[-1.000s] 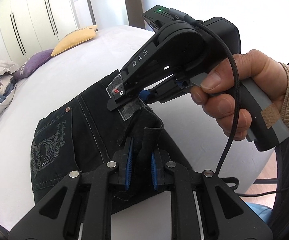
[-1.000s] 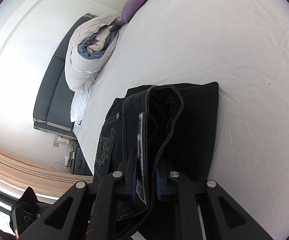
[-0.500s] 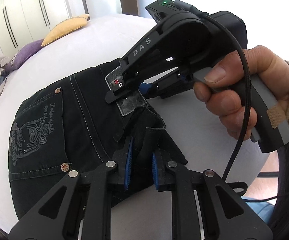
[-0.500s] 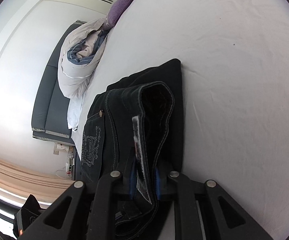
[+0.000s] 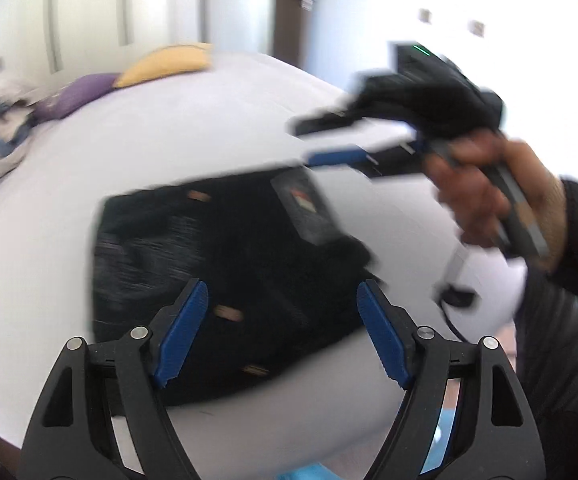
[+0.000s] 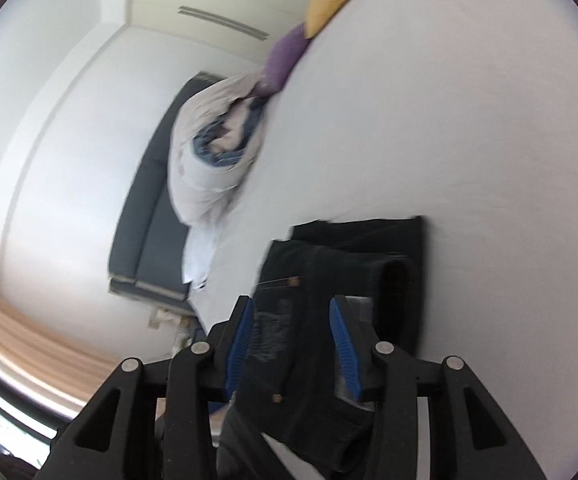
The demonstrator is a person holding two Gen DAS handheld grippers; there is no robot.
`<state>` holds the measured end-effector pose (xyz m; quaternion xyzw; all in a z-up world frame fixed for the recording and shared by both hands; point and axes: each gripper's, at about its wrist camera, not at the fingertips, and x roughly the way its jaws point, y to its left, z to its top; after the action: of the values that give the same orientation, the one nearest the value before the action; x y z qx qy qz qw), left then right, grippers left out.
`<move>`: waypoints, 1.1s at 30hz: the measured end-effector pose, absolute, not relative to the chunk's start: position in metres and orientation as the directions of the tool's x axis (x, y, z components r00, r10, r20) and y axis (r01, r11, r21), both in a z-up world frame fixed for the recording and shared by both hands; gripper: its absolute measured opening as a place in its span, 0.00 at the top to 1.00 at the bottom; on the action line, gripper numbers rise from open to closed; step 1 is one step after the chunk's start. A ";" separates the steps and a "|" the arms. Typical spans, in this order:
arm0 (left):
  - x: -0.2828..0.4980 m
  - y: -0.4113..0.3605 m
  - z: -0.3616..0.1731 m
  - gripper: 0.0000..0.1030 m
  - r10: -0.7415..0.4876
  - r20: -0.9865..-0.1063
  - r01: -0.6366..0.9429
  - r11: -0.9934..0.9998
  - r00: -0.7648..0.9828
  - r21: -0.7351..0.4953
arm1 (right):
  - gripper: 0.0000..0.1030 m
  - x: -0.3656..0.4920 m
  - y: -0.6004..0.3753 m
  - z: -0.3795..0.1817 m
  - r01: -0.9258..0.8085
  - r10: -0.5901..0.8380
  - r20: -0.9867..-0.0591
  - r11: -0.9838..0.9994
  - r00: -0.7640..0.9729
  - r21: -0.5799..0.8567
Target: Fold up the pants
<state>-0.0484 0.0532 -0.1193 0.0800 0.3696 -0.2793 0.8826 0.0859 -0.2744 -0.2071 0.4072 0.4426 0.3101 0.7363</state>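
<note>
The black jeans lie folded in a compact stack on the white bed, blurred by motion. My left gripper is open above the near part of the stack and holds nothing. My right gripper shows in the left wrist view, open and lifted off the jeans at their far right. In the right wrist view the right gripper is open with the jeans lying below and beyond its blue pads, not held.
A yellow pillow and a purple pillow lie at the far side of the bed. A bunched duvet sits by the dark headboard. White wardrobes stand behind. The bed edge is near right.
Both grippers were shut on the jeans' edge; now both are open and pulled back. The jeans have dropped flat onto the bed.
</note>
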 end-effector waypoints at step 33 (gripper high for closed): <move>0.006 0.145 -0.160 0.83 -0.277 -0.827 0.296 0.945 0.489 -0.142 | 0.23 0.037 -0.241 -0.234 -0.057 0.746 -0.565 0.620 0.354 0.783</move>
<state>0.0064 0.1447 -0.1604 0.0099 0.4775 -0.1662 0.8627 0.0365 -0.2408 -0.2340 0.3434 0.5010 0.2685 0.7476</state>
